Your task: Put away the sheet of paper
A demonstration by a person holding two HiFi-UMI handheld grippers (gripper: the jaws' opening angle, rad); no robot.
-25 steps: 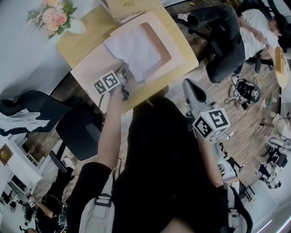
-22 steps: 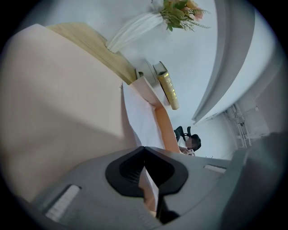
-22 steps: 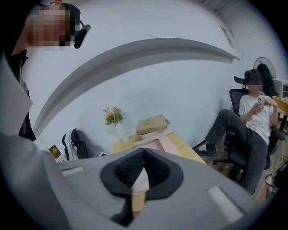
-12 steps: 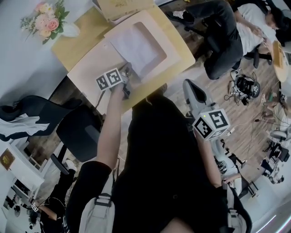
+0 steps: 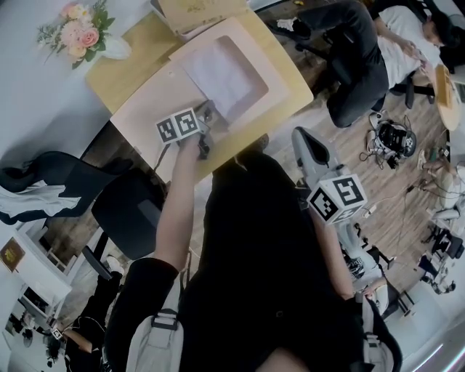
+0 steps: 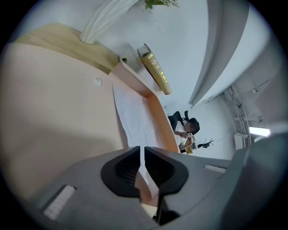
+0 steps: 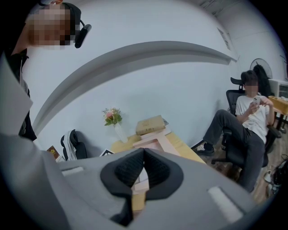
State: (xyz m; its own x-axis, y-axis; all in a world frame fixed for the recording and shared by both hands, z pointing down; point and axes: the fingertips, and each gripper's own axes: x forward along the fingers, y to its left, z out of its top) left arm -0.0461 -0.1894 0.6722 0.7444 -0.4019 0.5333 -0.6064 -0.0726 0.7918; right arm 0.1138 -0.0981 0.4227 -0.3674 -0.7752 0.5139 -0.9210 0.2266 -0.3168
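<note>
A white sheet of paper (image 5: 221,73) lies flat inside an open pink folder (image 5: 145,102) on the wooden table (image 5: 123,65). My left gripper (image 5: 208,115) sits at the sheet's near corner. In the left gripper view the sheet (image 6: 135,121) runs straight into my left gripper (image 6: 143,155), whose jaws are closed on its edge with only a sliver of gap. My right gripper (image 5: 304,138) hangs off the table's near edge, beside the person's body. In its own view the right gripper (image 7: 144,157) is shut with nothing in it.
A vase of pink flowers (image 5: 80,33) and a tan box (image 5: 200,11) stand at the table's far side. A black office chair (image 5: 127,207) is on the left near the table. A seated person (image 5: 363,58) is on the right, with cables on the floor beyond.
The sheet, bulged up a second ago, now lies flatter in the folder. The left gripper has stayed on the sheet's near corner. The right gripper has not moved.
</note>
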